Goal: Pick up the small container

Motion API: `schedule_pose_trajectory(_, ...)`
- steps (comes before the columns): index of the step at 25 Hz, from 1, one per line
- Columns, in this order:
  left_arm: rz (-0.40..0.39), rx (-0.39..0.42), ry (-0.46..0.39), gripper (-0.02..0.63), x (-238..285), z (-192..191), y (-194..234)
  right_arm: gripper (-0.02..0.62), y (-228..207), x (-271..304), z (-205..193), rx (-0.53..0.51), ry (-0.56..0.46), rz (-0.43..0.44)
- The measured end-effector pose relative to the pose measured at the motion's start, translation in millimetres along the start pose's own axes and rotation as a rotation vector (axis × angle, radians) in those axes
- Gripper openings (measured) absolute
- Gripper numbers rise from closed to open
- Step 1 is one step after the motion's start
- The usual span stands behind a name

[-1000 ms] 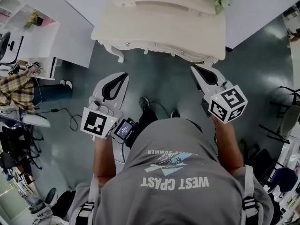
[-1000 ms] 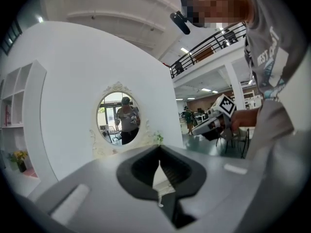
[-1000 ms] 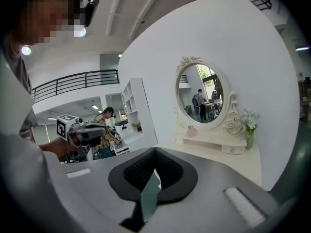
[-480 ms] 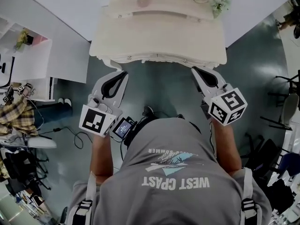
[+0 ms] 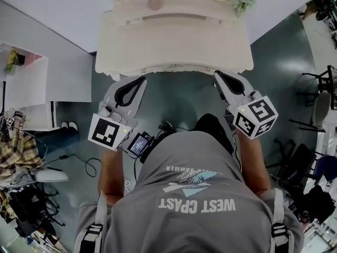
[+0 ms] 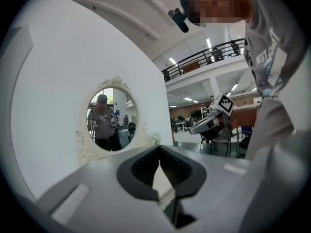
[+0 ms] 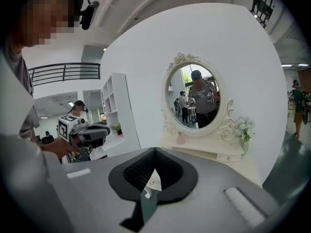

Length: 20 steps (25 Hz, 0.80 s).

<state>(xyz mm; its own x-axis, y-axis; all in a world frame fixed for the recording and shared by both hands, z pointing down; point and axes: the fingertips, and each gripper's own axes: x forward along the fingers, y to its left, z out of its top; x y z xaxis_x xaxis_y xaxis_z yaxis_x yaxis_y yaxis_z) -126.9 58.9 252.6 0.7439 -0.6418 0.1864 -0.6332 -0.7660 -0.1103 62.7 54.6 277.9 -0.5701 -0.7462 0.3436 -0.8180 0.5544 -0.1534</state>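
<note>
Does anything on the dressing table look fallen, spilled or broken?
Nothing stands out. The small pink container stands upright on the raised shelf in front of the mirror, and the flowers stand upright at the shelf's right end. No spill or damage shows.

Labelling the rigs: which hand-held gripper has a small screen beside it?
The left hand-held gripper: a lit screen sits beside its marker cube. The right hand-held gripper shows none.

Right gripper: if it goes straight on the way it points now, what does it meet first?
Probably the front edge of the dressing table: the right gripper, jaws together, points at its right front corner from close by, nothing between. The small pink container stands farther back and left, off that line.
</note>
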Motion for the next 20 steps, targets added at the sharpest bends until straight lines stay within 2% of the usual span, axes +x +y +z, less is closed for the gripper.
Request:
schedule_pose_trajectory(4,0.027,-0.009,0.016,0.003,10.5,-9.6,19.0,0.002,-9.8,23.6,2.0,-0.01,0.031,0.037)
schedule_pose_trajectory(6,0.072,-0.02,0.035,0.003,17.3,-13.6,30.2,0.002,-23.2,42.2,4.2,-0.013,0.034,0.069)
schedule_pose_trajectory(10,0.153,-0.005,0.008,0.003,28.9,-7.9,53.1,0.002,-37.0,81.4,19.8,-0.036,0.022,0.153)
schedule_pose_trajectory(14,0.225,-0.035,0.067,0.003,45.3,-6.6,68.8,0.002,-61.6,108.7,42.6,-0.049,0.008,0.215)
schedule_pose_trajectory(18,0.303,-0.011,0.043,0.003,70.7,0.1,79.4,0.002,-90.9,133.8,42.0,-0.065,0.025,0.28)
schedule_pose_trajectory(20,0.338,-0.019,0.071,0.003,83.0,-2.8,84.0,0.002,-102.0,148.1,44.0,-0.065,0.028,0.316)
